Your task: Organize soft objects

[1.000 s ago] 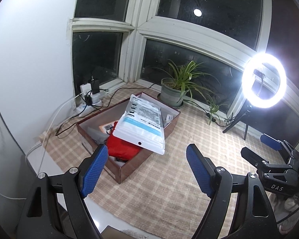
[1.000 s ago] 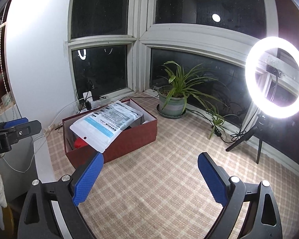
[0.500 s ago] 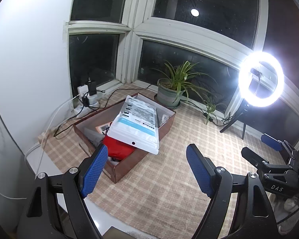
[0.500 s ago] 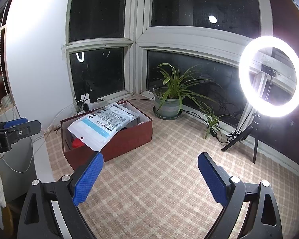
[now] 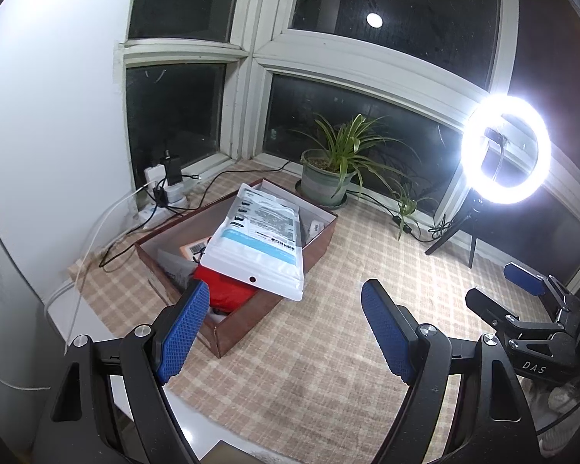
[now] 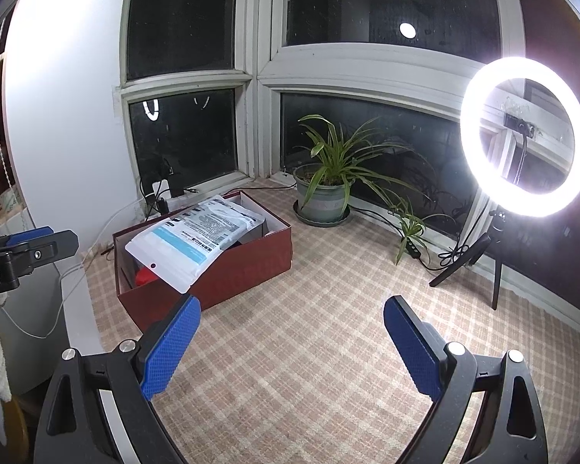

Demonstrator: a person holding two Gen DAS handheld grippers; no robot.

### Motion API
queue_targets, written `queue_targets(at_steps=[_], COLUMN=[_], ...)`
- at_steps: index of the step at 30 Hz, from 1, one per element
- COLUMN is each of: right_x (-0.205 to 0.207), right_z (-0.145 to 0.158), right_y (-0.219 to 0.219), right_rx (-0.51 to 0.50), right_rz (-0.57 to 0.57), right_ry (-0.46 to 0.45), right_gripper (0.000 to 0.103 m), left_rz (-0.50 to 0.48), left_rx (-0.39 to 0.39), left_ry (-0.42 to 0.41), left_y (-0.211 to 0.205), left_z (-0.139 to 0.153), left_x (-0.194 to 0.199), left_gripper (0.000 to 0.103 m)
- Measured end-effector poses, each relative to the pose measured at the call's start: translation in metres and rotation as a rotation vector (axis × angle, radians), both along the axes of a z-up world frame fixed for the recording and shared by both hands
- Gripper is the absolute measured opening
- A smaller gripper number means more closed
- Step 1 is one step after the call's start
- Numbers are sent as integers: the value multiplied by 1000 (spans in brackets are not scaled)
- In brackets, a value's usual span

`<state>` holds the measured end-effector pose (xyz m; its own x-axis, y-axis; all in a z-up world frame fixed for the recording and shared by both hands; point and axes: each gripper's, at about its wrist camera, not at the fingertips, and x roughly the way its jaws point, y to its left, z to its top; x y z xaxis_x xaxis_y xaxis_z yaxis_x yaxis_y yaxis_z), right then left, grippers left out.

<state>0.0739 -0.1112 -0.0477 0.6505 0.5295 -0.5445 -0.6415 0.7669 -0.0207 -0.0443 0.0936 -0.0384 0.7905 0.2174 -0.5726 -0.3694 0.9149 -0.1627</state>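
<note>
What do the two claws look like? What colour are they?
Both look alike. The left claw and right claw each have two black arms with triangular cut-outs and shiny silver bolts. Each finger ends in a blue pad with a bumpy, dotted texture. White letters, "DAS", show on the right claw's black body in the left wrist view. No sleeves show.

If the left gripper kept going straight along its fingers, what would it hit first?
Probably the white plastic packet overhanging the red-brown cardboard box, or the checked cloth just right of it. Depth is unclear. The left gripper is open and empty.
</note>
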Motion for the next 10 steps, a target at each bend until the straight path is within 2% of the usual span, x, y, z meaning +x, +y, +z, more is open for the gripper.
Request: queue_targets(at_steps=[10], right_x=[3], right_z=[-5], right_y=[1], right_rx=[-6], right_rz=[-1], right_ry=[12], right_gripper=[94], left_rz=[2], left_rx=[15], left_ry=[-15], left_y=[3], left_z=[-1], left_x=[2], left_gripper=[81])
